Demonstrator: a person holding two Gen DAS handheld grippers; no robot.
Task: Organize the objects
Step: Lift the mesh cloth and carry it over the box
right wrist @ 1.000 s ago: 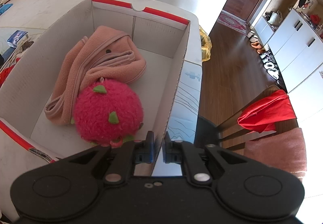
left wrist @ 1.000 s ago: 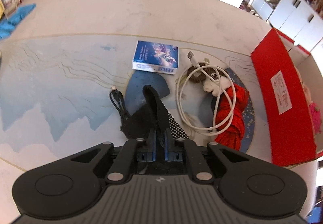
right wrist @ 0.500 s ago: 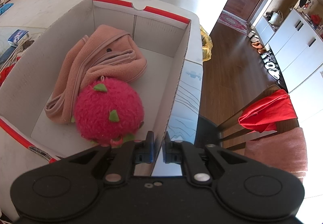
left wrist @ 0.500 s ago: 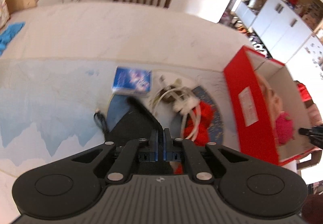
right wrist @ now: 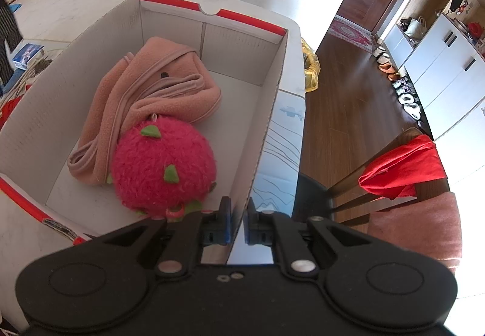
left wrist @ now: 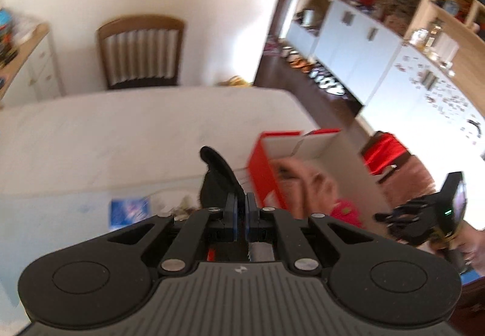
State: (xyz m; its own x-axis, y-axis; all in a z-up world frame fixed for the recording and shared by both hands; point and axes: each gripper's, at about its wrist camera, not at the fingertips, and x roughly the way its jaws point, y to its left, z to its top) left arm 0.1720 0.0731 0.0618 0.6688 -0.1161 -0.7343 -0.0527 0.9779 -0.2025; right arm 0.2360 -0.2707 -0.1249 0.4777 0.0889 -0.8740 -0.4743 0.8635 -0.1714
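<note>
My left gripper [left wrist: 240,205] is shut on a flat black item [left wrist: 218,175], which hangs above the table, its tip sticking out past the fingers. The same black item shows at the left edge of the right wrist view [right wrist: 9,42]. The red-and-white cardboard box [left wrist: 263,172] lies ahead to the right. My right gripper [right wrist: 239,214] is shut on the box's near right wall [right wrist: 272,99]. Inside the box lie a folded pink fleece [right wrist: 157,78] and a pink dragon-fruit plush [right wrist: 163,166]. The left wrist view is blurred.
On the table left of the box lie a blue packet [right wrist: 28,54], a white cable [right wrist: 18,81] and a red bundle [right wrist: 7,107]. A wooden chair [left wrist: 141,54] stands at the far side. Another chair with a red cloth [right wrist: 400,166] stands right of the table. A hand [left wrist: 473,251] holds the right gripper.
My left gripper has lifted the black item off the table and swung up and right toward the box. The right gripper and the box have not moved.
</note>
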